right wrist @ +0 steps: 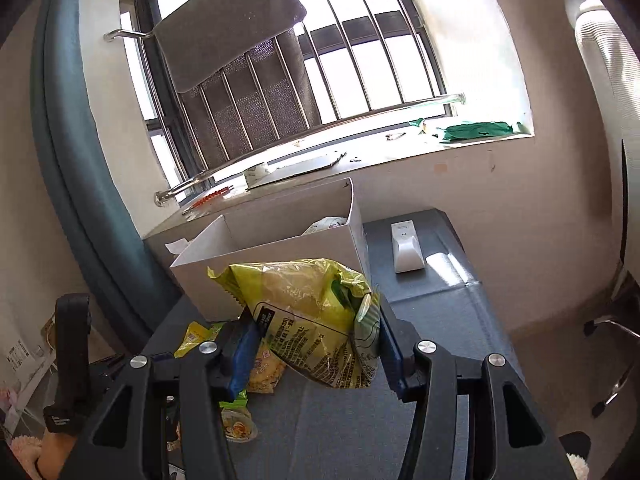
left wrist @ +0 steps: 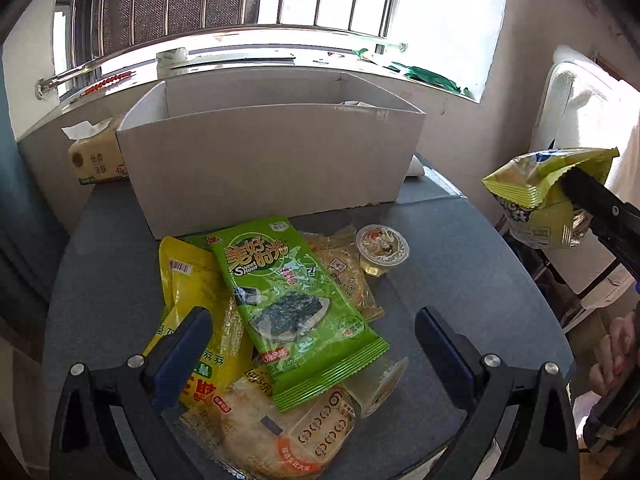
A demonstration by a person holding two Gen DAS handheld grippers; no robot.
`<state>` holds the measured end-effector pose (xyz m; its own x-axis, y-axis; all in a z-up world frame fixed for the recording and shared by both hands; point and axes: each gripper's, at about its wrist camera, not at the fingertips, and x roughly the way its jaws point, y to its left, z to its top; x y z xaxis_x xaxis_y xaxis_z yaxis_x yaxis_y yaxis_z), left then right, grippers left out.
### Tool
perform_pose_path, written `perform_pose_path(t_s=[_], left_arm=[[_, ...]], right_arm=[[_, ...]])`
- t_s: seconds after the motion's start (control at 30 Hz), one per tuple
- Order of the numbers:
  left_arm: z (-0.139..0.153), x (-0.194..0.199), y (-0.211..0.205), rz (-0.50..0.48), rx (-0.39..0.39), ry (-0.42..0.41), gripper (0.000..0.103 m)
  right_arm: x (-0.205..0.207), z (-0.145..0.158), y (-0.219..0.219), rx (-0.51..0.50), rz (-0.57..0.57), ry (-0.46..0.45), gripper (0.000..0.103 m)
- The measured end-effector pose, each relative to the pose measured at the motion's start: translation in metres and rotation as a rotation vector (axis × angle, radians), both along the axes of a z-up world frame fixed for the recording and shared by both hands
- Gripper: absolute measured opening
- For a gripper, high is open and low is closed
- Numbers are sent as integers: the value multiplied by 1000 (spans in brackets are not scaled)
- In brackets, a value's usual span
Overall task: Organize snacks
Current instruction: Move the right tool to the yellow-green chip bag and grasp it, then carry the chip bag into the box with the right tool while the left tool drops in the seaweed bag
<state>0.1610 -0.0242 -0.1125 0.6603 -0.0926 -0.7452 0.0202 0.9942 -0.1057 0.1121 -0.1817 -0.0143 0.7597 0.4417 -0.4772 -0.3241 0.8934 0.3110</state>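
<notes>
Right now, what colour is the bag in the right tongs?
Yellow-green chip bag, clearest in the right wrist view.

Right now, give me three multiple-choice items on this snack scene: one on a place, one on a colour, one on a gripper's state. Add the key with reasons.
1. Where does the green seaweed packet lie?
A. on top of the snack pile
B. inside the cardboard box
C. on the windowsill

2. What colour is the chip bag held in the right gripper?
A. red
B. yellow-green
C. blue

3. How does the left gripper stand?
A. shut on the jelly cup
B. shut on the seaweed packet
C. open, holding nothing

Key:
1 A, it rests over the other packets on the table, in front of the cardboard box.
2 B, its crinkled foil shows yellow-green between the pads.
3 C, its fingers stand wide apart above the pile.
</notes>
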Motion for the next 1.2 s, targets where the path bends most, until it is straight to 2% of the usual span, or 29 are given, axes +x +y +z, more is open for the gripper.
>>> perform_pose_path(t_s=[0.13, 0.27, 0.33, 0.37, 0.4, 0.53, 0.63, 0.7, 0.9, 0.97, 1.1, 1.2], left_arm=[[-20, 28, -6, 43, 65, 64, 103], [-33, 37, -7, 43, 106, 87, 99], [-36, 35, -6, 30, 96, 85, 80], [-33, 32, -4, 27, 100, 67, 74], [-30, 29, -3, 12, 91, 56, 69], [-14, 16, 5, -15, 60, 10, 69], [1, 5, 14, -31, 3, -25, 69], [13, -4, 17, -28, 1, -63, 69], [53, -19, 37, -34, -78, -165, 69], [65, -18, 46, -26, -98, -196, 69], [90, -7, 57, -33, -75, -259, 69], [107, 12, 68, -30, -95, -285, 69]], right_arm=[[-11, -7, -18, 27, -16, 13, 57], [-18, -9, -27, 48, -19, 23, 58], [-20, -12, -29, 64, -6, 36, 58], [-22, -13, -30, 65, -6, 35, 58], [-23, -14, -30, 65, -5, 38, 58], [-24, -17, -28, 68, 6, 42, 58], [-23, -18, -23, 64, 18, 49, 58], [-23, -18, -19, 59, 28, 48, 58], [-9, -14, -2, 78, 75, 60, 58], [2, -9, 6, 81, 85, 63, 58], [33, 8, 25, 106, 113, 114, 58], [55, 34, 45, 98, 152, 53, 58]])
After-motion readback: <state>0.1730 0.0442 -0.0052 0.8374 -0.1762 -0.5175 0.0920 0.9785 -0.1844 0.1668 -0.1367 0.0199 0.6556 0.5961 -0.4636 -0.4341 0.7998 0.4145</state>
